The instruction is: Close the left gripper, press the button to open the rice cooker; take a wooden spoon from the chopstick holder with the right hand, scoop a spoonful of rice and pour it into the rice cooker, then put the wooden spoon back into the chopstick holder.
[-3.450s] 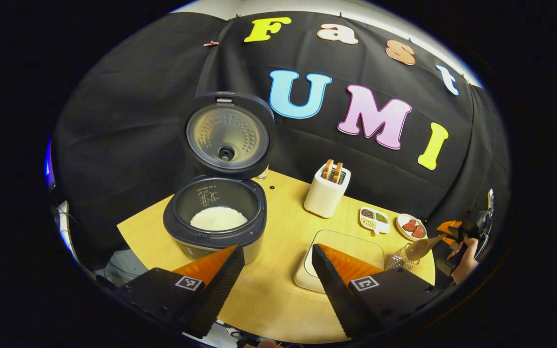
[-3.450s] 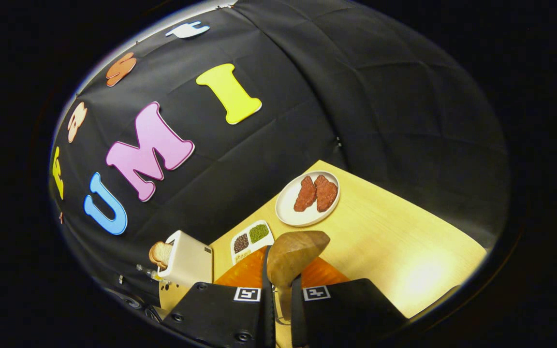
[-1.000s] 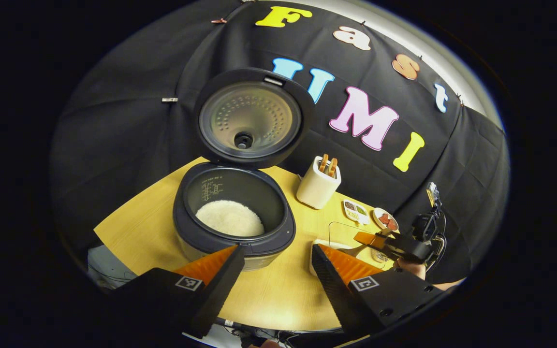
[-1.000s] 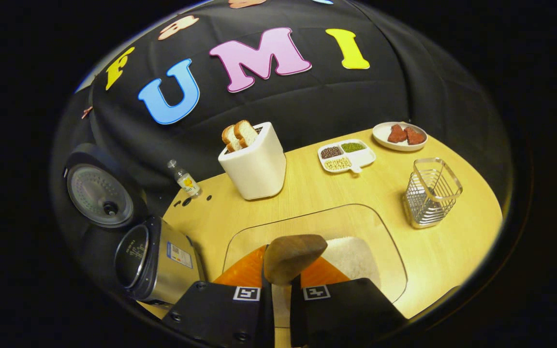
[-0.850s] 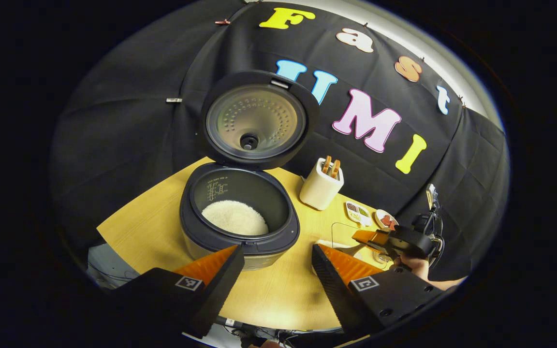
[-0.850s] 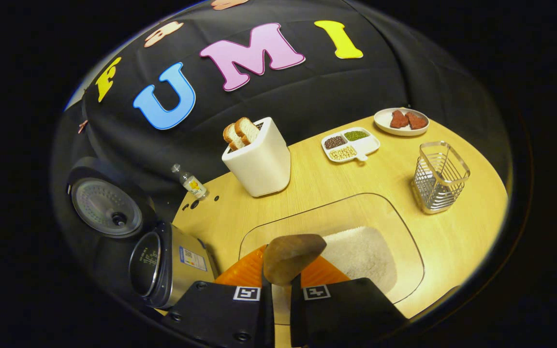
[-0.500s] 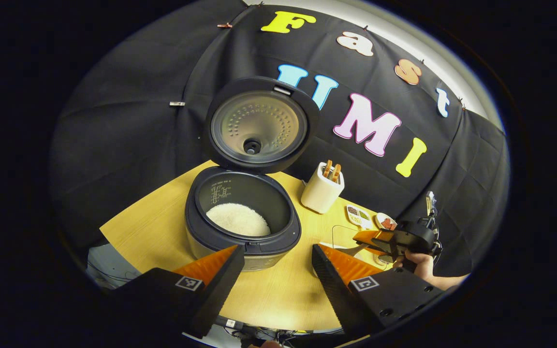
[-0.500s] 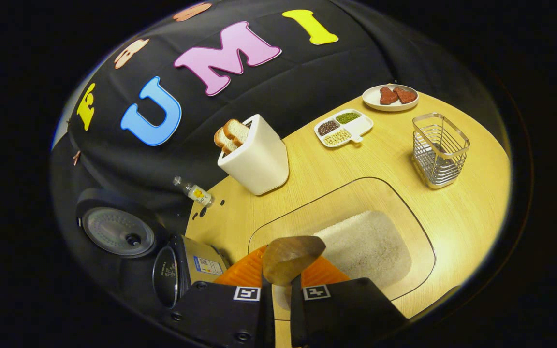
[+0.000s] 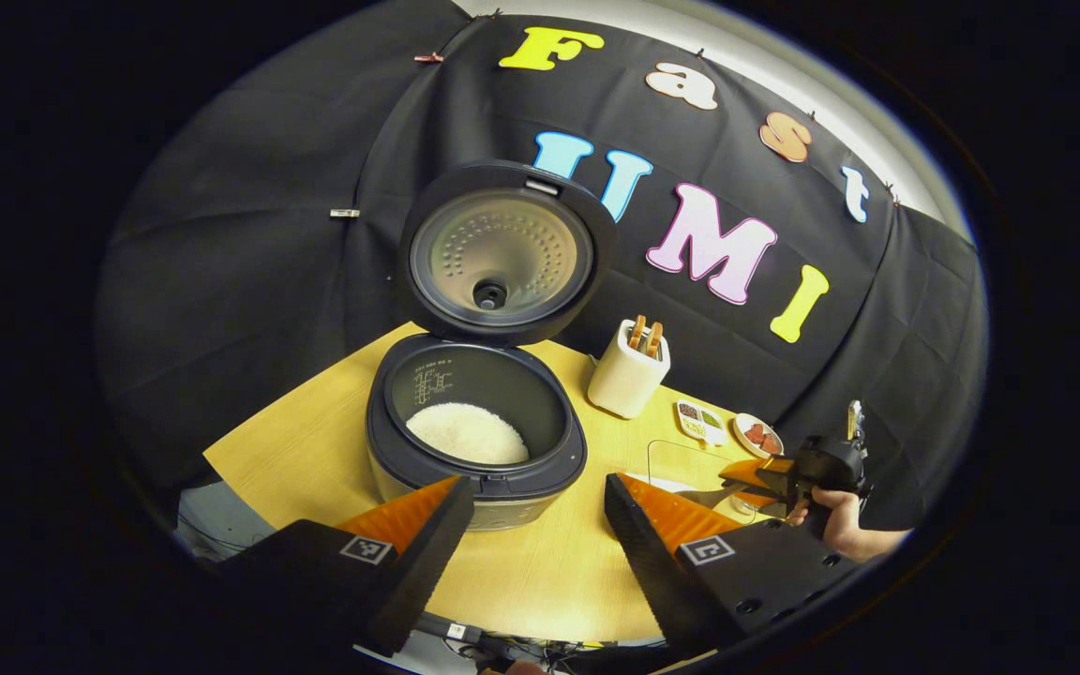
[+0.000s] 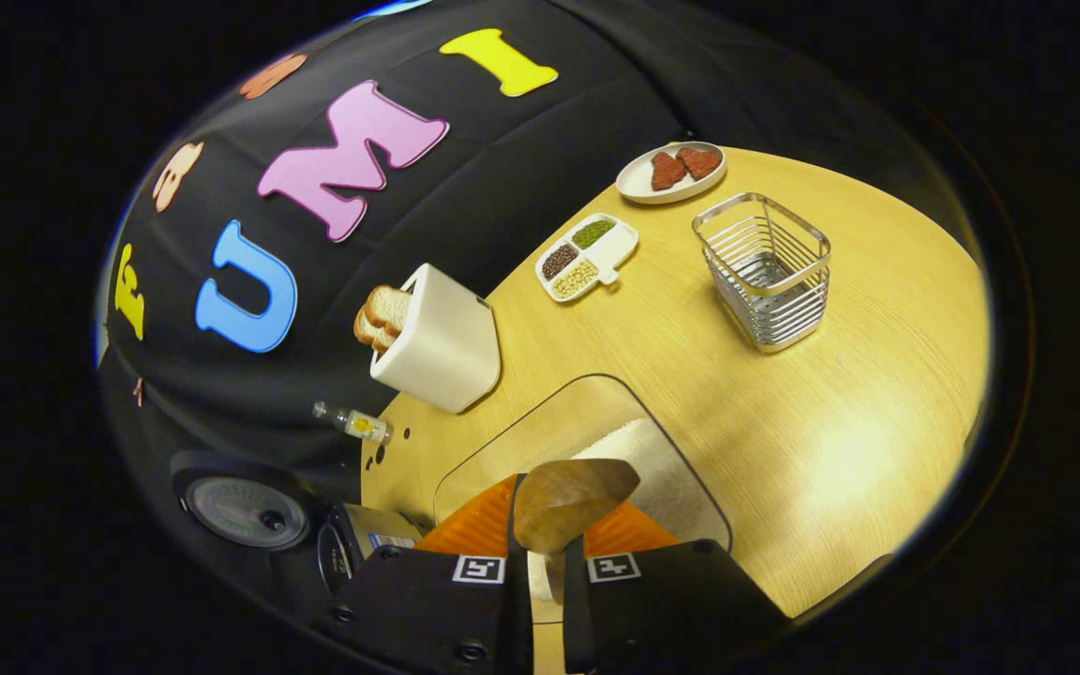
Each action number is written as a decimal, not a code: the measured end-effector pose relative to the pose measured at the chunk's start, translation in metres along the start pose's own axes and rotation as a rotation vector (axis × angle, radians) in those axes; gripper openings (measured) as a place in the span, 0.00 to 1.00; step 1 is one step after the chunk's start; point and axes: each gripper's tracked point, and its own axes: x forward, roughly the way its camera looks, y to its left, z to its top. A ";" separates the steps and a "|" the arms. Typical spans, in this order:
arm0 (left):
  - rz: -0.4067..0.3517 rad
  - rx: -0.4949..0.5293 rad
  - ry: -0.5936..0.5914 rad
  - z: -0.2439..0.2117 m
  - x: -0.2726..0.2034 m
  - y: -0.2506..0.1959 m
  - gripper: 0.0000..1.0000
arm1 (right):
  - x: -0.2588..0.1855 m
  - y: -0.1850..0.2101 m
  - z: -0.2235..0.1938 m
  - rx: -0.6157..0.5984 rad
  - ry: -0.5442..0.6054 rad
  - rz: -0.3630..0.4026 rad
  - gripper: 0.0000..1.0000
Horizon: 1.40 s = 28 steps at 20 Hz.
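since half a second ago the right gripper has rolled and dipped over the tray, so the table now tilts across its view and the tray of rice has slid in close under the fingers, with the wire chopstick holder swung further up and off to their right. the wooden spoon sits clenched between the two right fingers, bowl forward and just beyond the tips, hanging right over the near edge of the rice; whether it touches the grains i cannot tell. from the left gripper view the same spoon reaches toward the tray beyond that gripper's right finger, held by the right gripper in a hand. the left gripper hangs released, fingers spread wide, with the open rice cooker straight ahead of its left finger, lid up, white rice already in the pot. beyond the spoon lie the toaster with bread, a divided dish of beans and a plate, all well ahead of the fingers. the scoop looks about to start. the rolled wrist is the risk: a bowl entering tilted could plough rice over the low tray rim, or come up half empty, and the carry to the cooker could shed grains on the table.
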 end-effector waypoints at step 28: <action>0.091 -0.037 -0.126 0.029 -0.027 0.058 0.95 | -0.061 0.208 -0.020 0.328 0.149 0.374 0.17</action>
